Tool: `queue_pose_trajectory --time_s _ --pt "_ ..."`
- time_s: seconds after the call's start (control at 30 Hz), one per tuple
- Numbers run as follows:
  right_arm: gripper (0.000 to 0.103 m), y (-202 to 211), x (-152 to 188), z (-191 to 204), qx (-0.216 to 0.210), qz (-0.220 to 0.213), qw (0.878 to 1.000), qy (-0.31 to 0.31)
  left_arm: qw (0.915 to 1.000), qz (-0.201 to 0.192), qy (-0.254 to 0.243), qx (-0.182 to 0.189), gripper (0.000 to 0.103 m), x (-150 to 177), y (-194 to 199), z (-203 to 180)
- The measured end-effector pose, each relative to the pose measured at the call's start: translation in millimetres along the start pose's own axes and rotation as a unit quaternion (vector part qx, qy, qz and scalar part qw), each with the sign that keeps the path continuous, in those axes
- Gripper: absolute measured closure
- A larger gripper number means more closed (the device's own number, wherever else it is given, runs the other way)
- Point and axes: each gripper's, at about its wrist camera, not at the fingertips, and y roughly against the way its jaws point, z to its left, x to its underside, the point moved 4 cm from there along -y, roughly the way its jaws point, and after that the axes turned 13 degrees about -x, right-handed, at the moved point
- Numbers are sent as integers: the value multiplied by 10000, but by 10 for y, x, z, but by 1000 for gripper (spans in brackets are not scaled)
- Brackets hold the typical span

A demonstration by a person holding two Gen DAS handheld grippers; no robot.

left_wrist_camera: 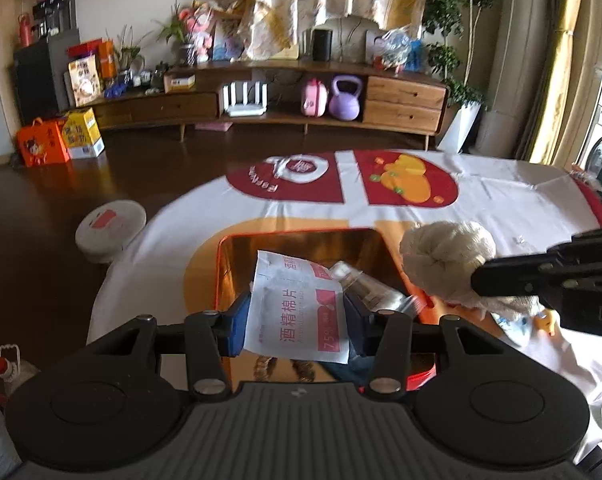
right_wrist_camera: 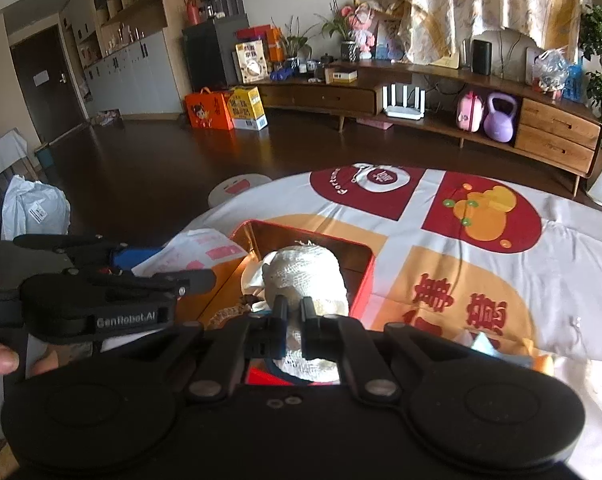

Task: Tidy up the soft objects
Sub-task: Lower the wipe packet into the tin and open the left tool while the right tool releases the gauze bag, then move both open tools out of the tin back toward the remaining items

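A white packet of alcohol cotton pads (left_wrist_camera: 293, 280) sits between the blue pads of my left gripper (left_wrist_camera: 299, 324), which is shut on it above an orange box with a gold inside (left_wrist_camera: 301, 240). A white knitted bundle (left_wrist_camera: 445, 256) hangs at the right, held by my right gripper (left_wrist_camera: 481, 280). In the right wrist view my right gripper (right_wrist_camera: 294, 312) is shut on the white bundle (right_wrist_camera: 305, 272) over the box (right_wrist_camera: 365, 276). My left gripper (right_wrist_camera: 165, 266) with the packet (right_wrist_camera: 205, 248) is at the box's left edge. A clear plastic item (left_wrist_camera: 365, 288) lies inside the box.
The box stands on a round table under a white, red and orange cloth (left_wrist_camera: 501, 200). Small yellow and blue things (left_wrist_camera: 541, 320) lie on the cloth to the right. A round white stool (left_wrist_camera: 111, 230) is on the dark floor at left. A hand (right_wrist_camera: 1, 360) holds the left tool.
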Motion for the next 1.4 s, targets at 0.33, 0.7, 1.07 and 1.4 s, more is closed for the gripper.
queue_pose_trajectory --time_s 0.33,0.7,1.07,1.4 --pt "98 -531 -148 -175 157 175 9996 -129 9992 383 -27 92 55 162 -357 -39" --pt "91 -773 -25 -283 41 360 9986 -374 9974 676 -168 161 55 262 -674 -149" --pt "80 -695 25 -234 -123 371 9981 -469 9942 1044 -208 177 54 369 -846 -163" --pt "70 -515 100 -216 -190 338 9980 -505 9947 1003 -174 147 37 352 -729 -95"
